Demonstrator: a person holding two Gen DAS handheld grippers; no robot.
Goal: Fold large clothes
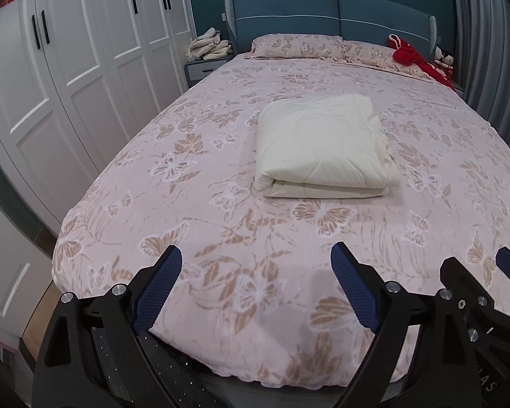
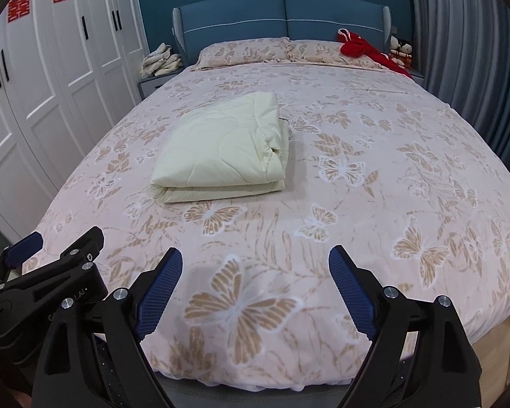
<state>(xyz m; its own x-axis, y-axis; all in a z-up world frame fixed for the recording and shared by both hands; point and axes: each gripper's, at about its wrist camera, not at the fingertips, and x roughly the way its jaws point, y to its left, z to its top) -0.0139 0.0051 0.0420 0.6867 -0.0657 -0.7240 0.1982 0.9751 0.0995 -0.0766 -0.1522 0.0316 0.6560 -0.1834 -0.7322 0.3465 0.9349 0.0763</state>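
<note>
Pink butterfly bedspread (image 1: 221, 176) fills my view at the foot of the bed. I hold my left gripper (image 1: 256, 265) and right gripper (image 2: 255, 265) side by side above it, both spread wide with nothing between the jaws. Further up, well apart from them, the cream quilt (image 1: 323, 142) lies folded. Beyond sit pillows (image 2: 244, 51) and red clothing (image 2: 360, 47).

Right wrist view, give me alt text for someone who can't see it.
A folded cream quilt lies on a bed with a pink butterfly cover. The right gripper hovers near the foot, jaws open and empty, the left gripper beside it.
</note>
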